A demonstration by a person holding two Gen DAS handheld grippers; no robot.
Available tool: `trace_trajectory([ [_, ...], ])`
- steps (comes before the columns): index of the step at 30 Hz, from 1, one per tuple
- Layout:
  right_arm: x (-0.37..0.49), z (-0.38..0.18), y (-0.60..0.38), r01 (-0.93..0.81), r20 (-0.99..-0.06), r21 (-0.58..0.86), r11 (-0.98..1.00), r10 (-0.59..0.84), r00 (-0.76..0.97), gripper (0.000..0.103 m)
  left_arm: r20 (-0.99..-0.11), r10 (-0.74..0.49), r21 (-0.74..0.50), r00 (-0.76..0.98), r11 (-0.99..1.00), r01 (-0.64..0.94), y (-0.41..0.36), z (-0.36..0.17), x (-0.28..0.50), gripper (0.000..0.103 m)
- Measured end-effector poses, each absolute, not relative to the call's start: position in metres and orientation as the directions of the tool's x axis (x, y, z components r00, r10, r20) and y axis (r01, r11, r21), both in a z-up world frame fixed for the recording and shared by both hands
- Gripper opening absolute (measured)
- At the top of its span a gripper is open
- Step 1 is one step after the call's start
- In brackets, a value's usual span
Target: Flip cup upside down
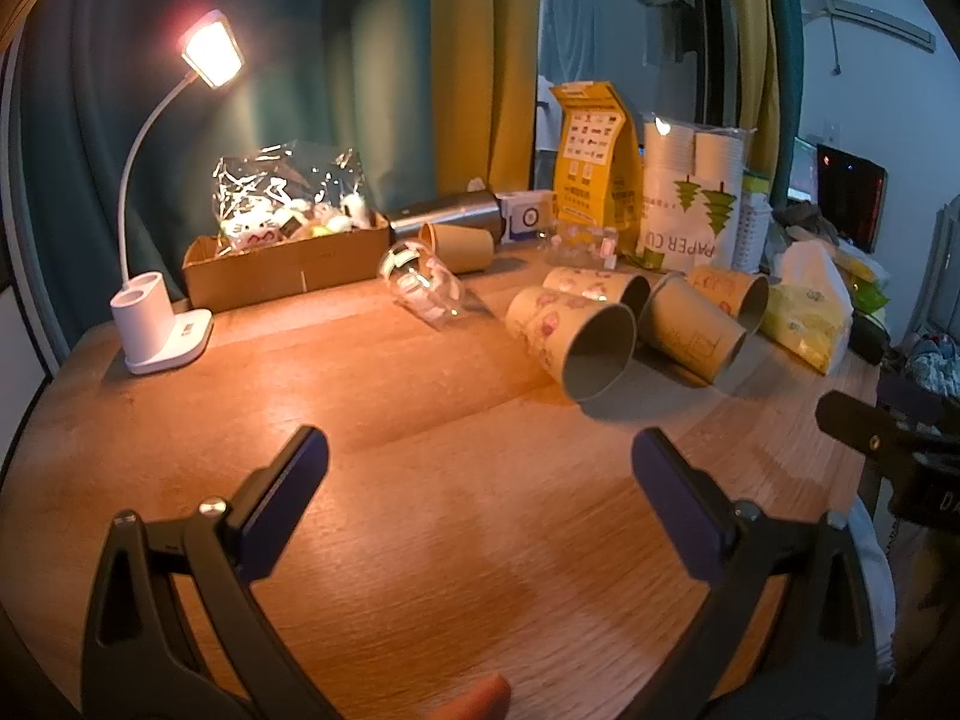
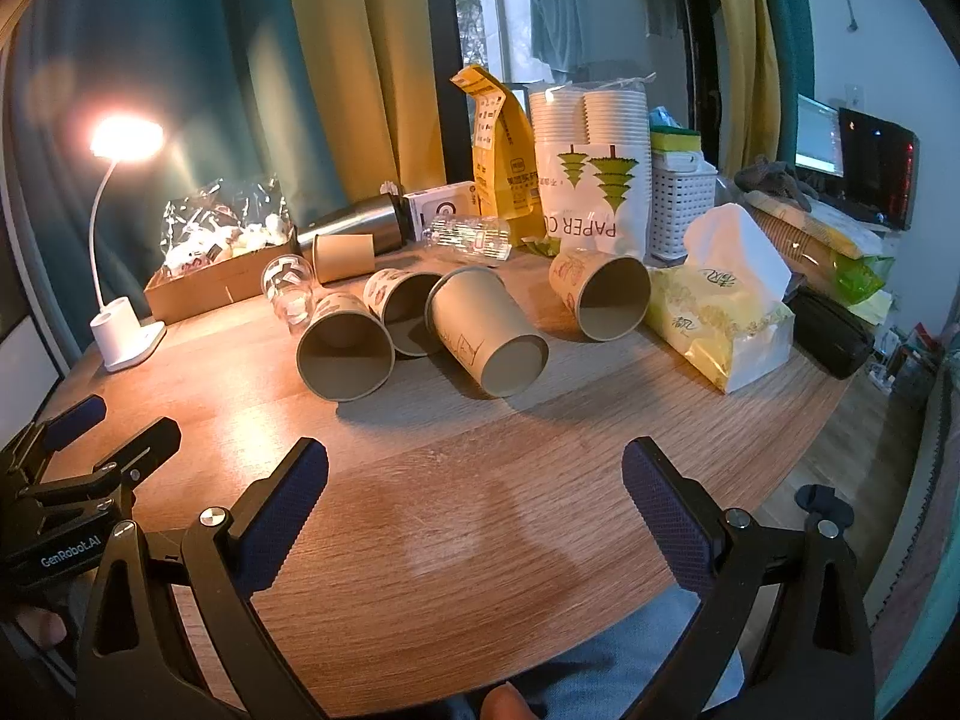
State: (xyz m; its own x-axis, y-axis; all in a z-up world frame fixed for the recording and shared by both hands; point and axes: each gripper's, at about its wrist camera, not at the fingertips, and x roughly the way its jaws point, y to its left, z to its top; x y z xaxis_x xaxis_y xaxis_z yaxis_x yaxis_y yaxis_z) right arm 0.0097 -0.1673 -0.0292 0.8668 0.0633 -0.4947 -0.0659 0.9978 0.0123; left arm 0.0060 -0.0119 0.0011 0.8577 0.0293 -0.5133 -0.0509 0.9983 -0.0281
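Several paper cups lie on their sides on the wooden table (image 2: 480, 510). In the right wrist view the nearest ones are a cup with its mouth toward me (image 2: 343, 348), one behind it (image 2: 401, 307), one with its base toward me (image 2: 486, 333) and one at the right (image 2: 600, 295). The same group shows in the left wrist view (image 1: 570, 339). A clear plastic cup (image 1: 420, 288) lies behind them. My left gripper (image 1: 480, 480) is open and empty, above bare table. My right gripper (image 2: 474, 486) is open and empty, short of the cups.
A lit desk lamp (image 1: 162, 324) stands at the left. A cardboard box (image 1: 288, 264) with a plastic bag, a steel flask (image 1: 444, 213), a yellow bag (image 1: 591, 156) and a pack of paper cups (image 1: 690, 198) line the back. A tissue pack (image 2: 720, 318) lies at the right.
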Motion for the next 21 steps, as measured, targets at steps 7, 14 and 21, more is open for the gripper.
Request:
trace_trajectory([
  [7, 0.0099, -0.0292, -0.1675, -0.066, -0.496, 0.012, 0.998, 0.063, 0.866, 0.100, -0.505, 0.040, -0.032, 0.862, 0.997, -0.065, -0.0117, 0.0011, 0.0043, 0.102],
  [14, 0.0099, -0.0291, -0.1676, -0.066, -0.495, 0.012, 0.998, 0.063, 0.867, 0.100, -0.505, 0.045, -0.021, 0.862, 0.998, -0.065, -0.0149, 0.0000, 0.0043, 0.102],
  [21, 0.0101, -0.0295, -0.1700, -0.065, -0.495, 0.015, 0.998, 0.064, 0.866, 0.100, -0.507, 0.041, -0.010, 0.861, 0.999, -0.053, -0.0187, 0.0003, 0.0046, 0.102],
])
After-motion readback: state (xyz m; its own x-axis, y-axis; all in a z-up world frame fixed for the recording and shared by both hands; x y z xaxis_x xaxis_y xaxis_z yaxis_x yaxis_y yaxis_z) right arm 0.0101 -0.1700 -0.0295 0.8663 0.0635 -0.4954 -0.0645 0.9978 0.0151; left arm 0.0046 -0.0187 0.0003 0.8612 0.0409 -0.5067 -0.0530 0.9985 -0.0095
